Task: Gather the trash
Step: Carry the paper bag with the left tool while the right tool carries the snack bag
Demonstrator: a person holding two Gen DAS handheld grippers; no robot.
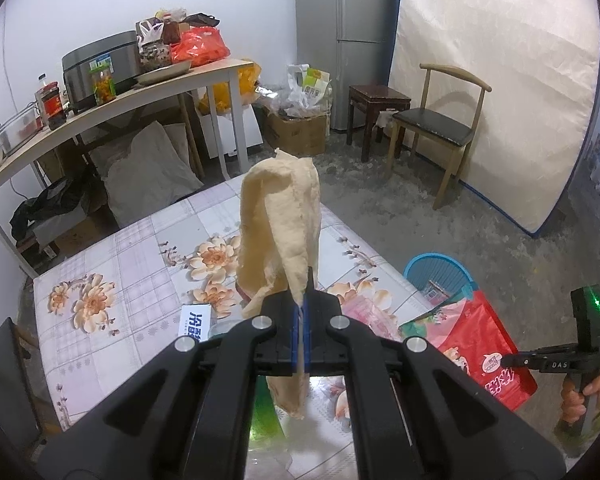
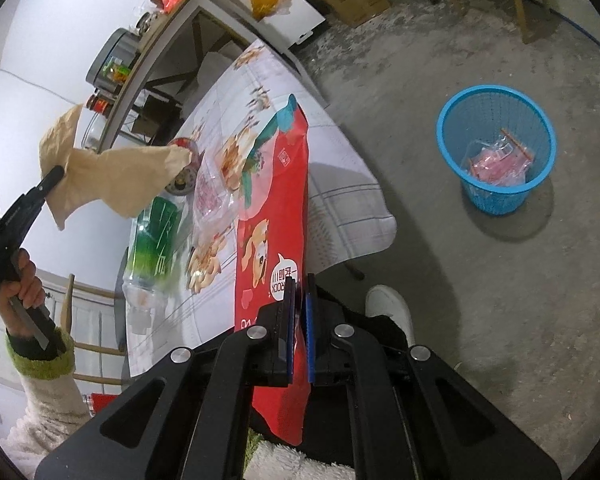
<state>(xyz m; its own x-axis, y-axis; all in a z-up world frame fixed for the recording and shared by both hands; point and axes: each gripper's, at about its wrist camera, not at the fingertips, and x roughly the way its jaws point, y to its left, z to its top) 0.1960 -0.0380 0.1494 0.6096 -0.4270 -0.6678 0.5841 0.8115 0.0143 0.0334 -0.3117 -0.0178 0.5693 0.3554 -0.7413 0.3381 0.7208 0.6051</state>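
Observation:
My left gripper (image 1: 303, 304) is shut on a crumpled beige paper (image 1: 284, 216), which stands up above the floral tablecloth (image 1: 140, 264). The right wrist view shows the same paper (image 2: 112, 176) hanging from the left gripper (image 2: 58, 172) at far left. My right gripper (image 2: 300, 286) is shut on the edge of a large red snack bag (image 2: 276, 208) that stretches over the table's edge. In the left wrist view this bag (image 1: 480, 344) lies at lower right, with the right gripper (image 1: 510, 360) on it. A blue mesh basket (image 2: 496, 152) stands on the floor with a pink wrapper inside.
A green-labelled plastic bottle (image 2: 156, 232), a clear bag with pink contents (image 2: 212, 200) and a small round tin (image 2: 184, 168) lie on the table. A white card (image 1: 196, 320) lies near the left gripper. A cluttered side table (image 1: 112, 108), a chair (image 1: 440, 128) and a stool (image 1: 376, 100) stand beyond.

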